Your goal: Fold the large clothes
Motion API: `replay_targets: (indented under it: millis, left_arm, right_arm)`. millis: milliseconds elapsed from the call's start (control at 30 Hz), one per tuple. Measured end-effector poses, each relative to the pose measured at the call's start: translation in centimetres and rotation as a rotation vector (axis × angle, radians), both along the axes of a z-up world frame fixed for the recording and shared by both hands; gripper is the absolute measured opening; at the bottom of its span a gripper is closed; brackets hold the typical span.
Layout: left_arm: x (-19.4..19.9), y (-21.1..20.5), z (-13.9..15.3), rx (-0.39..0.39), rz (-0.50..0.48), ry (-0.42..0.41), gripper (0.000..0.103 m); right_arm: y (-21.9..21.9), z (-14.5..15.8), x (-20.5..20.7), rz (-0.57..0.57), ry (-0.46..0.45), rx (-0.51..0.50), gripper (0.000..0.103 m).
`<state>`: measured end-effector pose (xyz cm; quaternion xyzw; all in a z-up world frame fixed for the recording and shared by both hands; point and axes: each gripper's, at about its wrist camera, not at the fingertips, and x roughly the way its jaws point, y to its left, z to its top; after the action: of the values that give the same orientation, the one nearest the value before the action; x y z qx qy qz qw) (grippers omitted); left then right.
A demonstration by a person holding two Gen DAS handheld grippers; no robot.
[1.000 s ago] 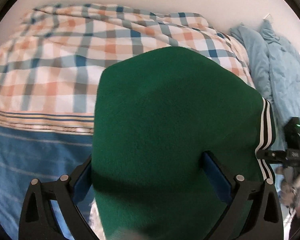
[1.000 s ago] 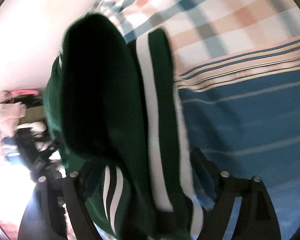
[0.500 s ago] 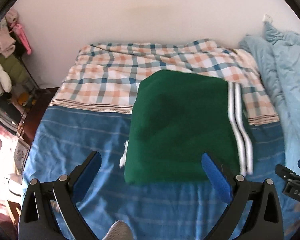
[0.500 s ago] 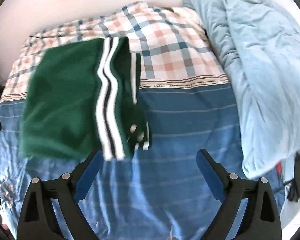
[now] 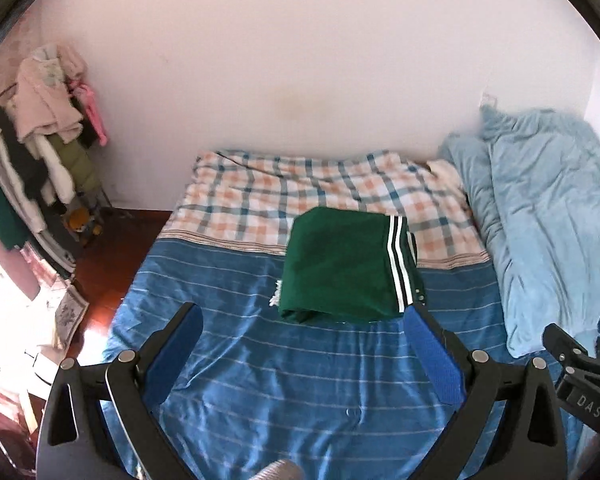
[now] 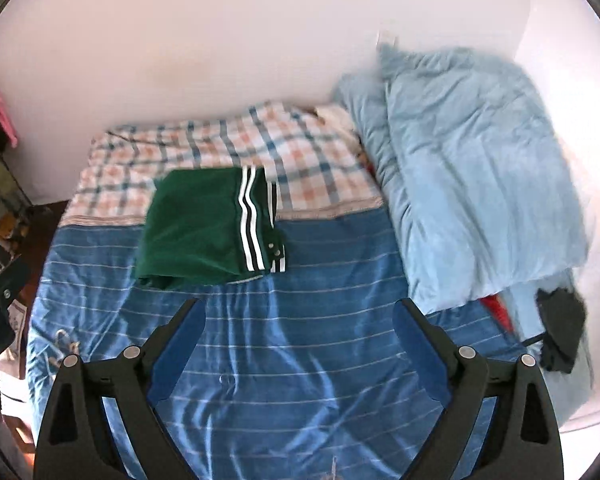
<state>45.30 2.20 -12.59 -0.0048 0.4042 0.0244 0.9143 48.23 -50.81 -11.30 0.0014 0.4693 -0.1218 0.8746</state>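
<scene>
Green garment: one jacket, folded into a flat rectangle, lying mid-bed across the line where the blue striped sheet meets the checked sheet.
Trim: white and black stripes run along its right edge, with snap buttons at the near right corner.
Left gripper: one, jaws spread wide, holding nothing, well back from the jacket.
Right gripper: one, jaws likewise spread wide and empty, apart from the cloth.
Step in hand: the fold looks finished, so this seems a check and tidy.
Doing it well: the near left corner looks a little loose; I would press it flat from above, not pinch and lift, so the layers stay stacked.
Blanket: one pale blue quilt, bunched along the bed's right side.
Clothes rack: one, at the left wall, hung with several garments.
</scene>
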Motion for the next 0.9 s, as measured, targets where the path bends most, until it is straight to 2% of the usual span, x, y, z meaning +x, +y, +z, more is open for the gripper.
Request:
replay_targets:
  millis: [200,400,600,900]
  left_arm:
    - [-6.4,0.6,5.3,-0.007,-0.002,-0.062,0.102]
    - [-10.6,0.5,8.6,-0.017,-0.016,-0.098,0.102]
    - [-13.6,0.6,10.9,-0.034,-0.022,-0.128,0.102]
    - [-16.7,0.5,12.4,-0.031,-0.011,-0.169,0.102]
  right_arm:
    - [1.2,8.9,-7.7,0.034,-0.106,-0.007,0.096]
    - [2.0,14.4,-13.1,0.051,-0.182,0.002,0.096]
    - [2.9,17.9,-17.3,0.068,-0.235,0.001,0.096]
    - [3.3,20.2,-20.4,0.096,-0.283,-0.002,0.1]
